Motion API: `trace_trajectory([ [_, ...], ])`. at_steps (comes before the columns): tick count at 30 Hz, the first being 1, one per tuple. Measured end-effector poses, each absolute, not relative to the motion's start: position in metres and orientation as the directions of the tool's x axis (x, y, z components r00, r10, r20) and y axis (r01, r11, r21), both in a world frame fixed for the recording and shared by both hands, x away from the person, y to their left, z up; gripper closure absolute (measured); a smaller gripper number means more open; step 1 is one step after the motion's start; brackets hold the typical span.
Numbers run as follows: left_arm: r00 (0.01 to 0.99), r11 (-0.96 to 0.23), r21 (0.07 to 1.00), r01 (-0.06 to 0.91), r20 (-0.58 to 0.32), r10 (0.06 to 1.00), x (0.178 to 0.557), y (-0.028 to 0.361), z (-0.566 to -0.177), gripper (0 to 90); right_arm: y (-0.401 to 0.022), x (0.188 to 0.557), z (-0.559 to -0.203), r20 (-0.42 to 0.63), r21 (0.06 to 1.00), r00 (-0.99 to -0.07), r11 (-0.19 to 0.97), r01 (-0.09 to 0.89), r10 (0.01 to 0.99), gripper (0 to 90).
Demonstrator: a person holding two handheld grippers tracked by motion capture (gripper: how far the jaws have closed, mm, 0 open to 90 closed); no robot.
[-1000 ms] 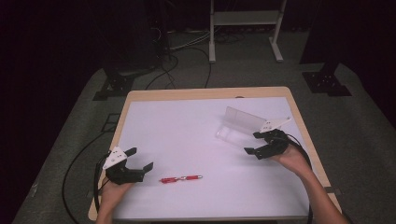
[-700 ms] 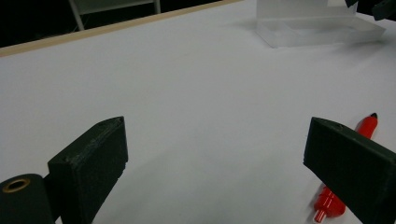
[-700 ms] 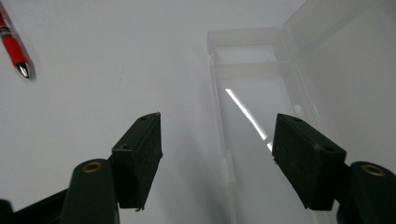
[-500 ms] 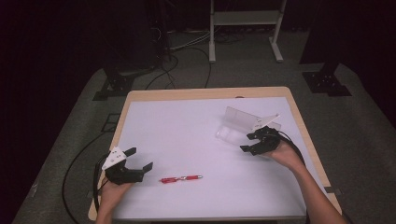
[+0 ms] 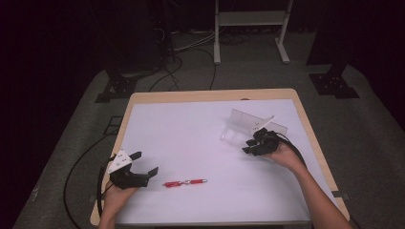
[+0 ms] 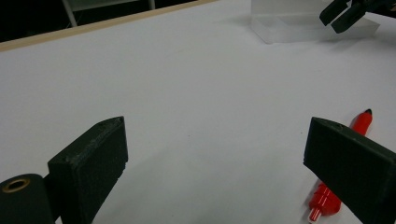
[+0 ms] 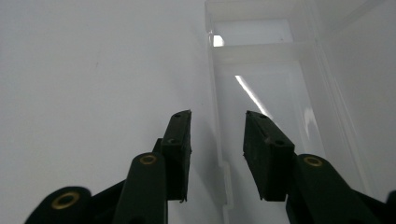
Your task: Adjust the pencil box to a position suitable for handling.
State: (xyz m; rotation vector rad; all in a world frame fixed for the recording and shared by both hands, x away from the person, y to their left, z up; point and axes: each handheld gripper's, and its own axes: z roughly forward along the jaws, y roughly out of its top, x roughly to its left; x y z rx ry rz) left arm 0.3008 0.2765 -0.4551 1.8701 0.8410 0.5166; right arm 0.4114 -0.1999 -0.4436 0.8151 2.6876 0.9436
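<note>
Since the earlier frame, the right gripper has come forward and down to the near end of the clear box, and its jaws have just been closing; the left gripper and the pen lie as before.

At the left of the white desk, the left gripper rests near the front edge in the person's hand, its jaws spread wide with nothing between them. The left gripper view shows bare desk between the two pads and the red pen just beside the right-hand jaw, partly hidden behind it, apart from it as far as can be told.

Right of that gripper in the high view, the pen lies flat on the desk, roughly parallel to the front edge.

Farther right and farther back sits the box, its lid standing open. The right gripper is at the box's near end; in the right gripper view its jaws are partly closed, straddling one side wall of the box, with a gap visible between each pad and the wall, so nothing is gripped.
</note>
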Motion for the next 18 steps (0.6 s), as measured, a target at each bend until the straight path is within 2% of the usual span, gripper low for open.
trace_trajectory([
  [13,0.676,-0.301,0.895,0.329,-0.001,0.737,0.300,0.275,-0.456,5.3,-0.195,0.415,-0.455,0.003,0.576,-0.838,0.684,0.448,0.546,79.7],
  [18,0.680,-0.306,0.894,0.326,0.003,0.734,0.300,0.274,-0.457,4.7,-0.196,0.415,-0.456,0.005,0.580,-0.841,0.684,0.443,0.541,80.4],
])
